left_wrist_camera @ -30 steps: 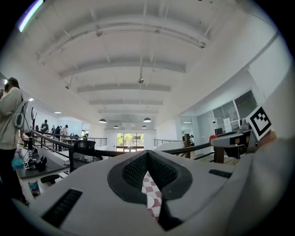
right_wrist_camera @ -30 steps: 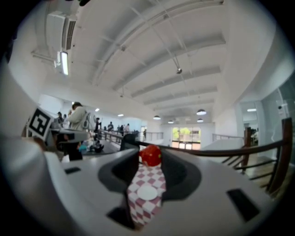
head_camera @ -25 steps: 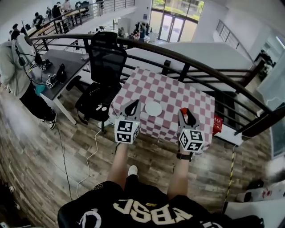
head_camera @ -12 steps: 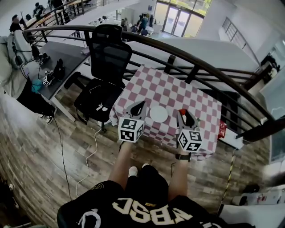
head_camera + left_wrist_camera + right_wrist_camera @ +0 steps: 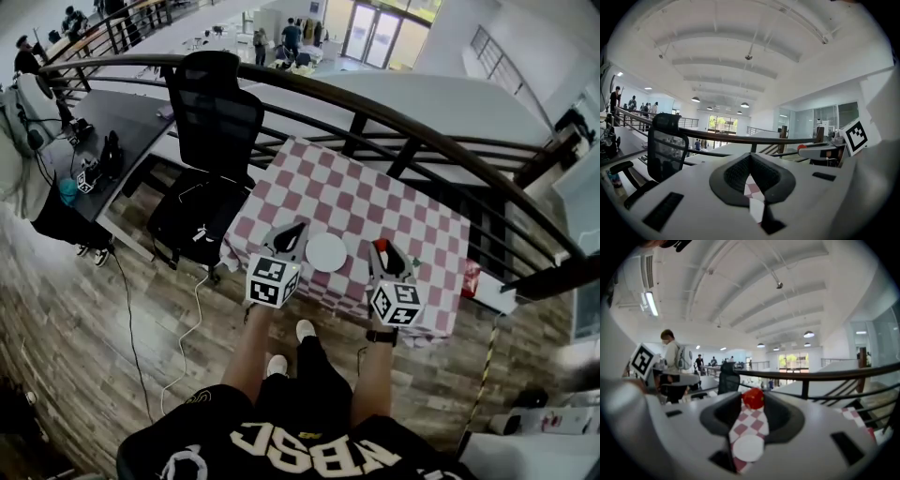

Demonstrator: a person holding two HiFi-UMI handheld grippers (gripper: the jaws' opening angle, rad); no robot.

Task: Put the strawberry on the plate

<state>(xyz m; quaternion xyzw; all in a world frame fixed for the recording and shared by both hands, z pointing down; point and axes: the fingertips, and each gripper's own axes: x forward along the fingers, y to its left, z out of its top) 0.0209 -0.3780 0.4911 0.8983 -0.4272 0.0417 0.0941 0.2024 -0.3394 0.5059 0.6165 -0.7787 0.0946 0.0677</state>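
A red strawberry [image 5: 753,398] sits pinched between the tips of my right gripper [image 5: 753,396], which is shut on it. In the head view that gripper [image 5: 380,248] holds the strawberry [image 5: 379,246] over the near part of the checkered table [image 5: 375,202], just right of the white plate [image 5: 326,251]. Through the right jaws' gap the plate [image 5: 748,447] shows below. My left gripper [image 5: 296,230] hangs just left of the plate, its tips together with nothing in them. In the left gripper view, only checkered cloth [image 5: 752,190] shows behind its closed tips [image 5: 750,156].
A black office chair [image 5: 217,122] stands at the table's left. A dark curved railing [image 5: 412,141] runs behind the table. A red object [image 5: 472,278] hangs at the table's right side. A desk [image 5: 112,117] with gear stands far left, and a white cable [image 5: 192,319] lies on the wood floor.
The view has shifted so the table and plate sit nearer and lower in frame. Both grippers stay either side of the plate, the strawberry still held in the right one.
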